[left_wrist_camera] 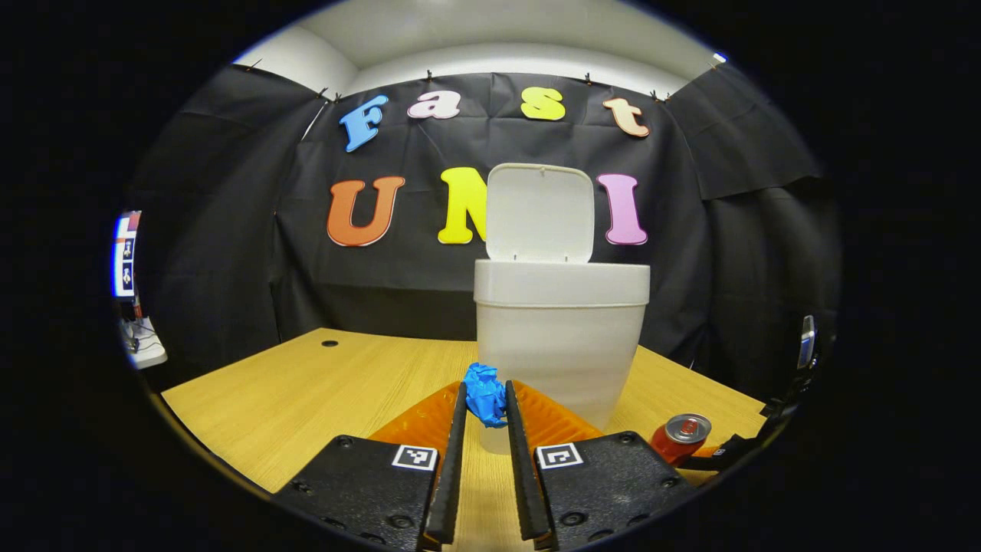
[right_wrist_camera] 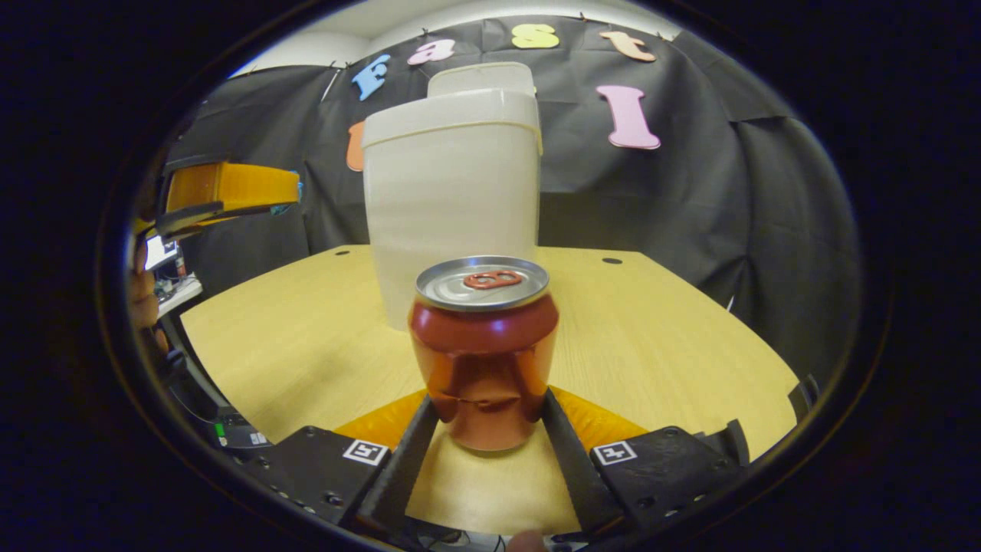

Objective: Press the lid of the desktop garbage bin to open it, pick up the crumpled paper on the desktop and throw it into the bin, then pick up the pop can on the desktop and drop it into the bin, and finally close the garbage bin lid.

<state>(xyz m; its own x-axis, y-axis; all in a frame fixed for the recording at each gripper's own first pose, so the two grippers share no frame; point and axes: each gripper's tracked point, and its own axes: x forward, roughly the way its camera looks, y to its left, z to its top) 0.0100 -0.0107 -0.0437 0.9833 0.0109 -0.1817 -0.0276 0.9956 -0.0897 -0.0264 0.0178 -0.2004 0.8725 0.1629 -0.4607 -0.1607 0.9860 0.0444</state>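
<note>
A: Start at the left. What does the left gripper view give you?

B: A pale wooden tabletop (left_wrist_camera: 306, 399) with a small dark round hole (left_wrist_camera: 329, 343) near its far left edge. At the bottom, the left gripper (left_wrist_camera: 486, 402) has its 2 fingers clenched on a crumpled ball of bright blue paper (left_wrist_camera: 484, 392), pinched at the fingertips and lifted in front of the bin.

A: And the bin?

B: Just right of centre stands the tall off-white plastic desktop garbage bin (left_wrist_camera: 561, 337). Its flat rectangular lid (left_wrist_camera: 540, 213) is swung up and stands upright at the back, so the mouth is open. The paper hangs in front of the bin's lower wall, below the rim.

A: Further right?

B: A red metal pop can (left_wrist_camera: 680, 437) with a silver top, standing on the table near the bin's right side, with part of the other gripper just beside it at the edge of the view.

A: Now the right gripper view, left to right.

B: High on the left, the left gripper shows side-on (right_wrist_camera: 230, 193), above the table's edge. The bin (right_wrist_camera: 452, 207) rises behind centre, lid (right_wrist_camera: 481, 77) up behind its rim. In front of it the can (right_wrist_camera: 484, 353) stands upright on the tabletop (right_wrist_camera: 674, 353), its side dented.

A: Is the right gripper holding it?

B: The right gripper (right_wrist_camera: 486, 410) has 1 finger at each side of the can's lower body, both touching it, so it is grasping the can, which rests on the wood.
</note>
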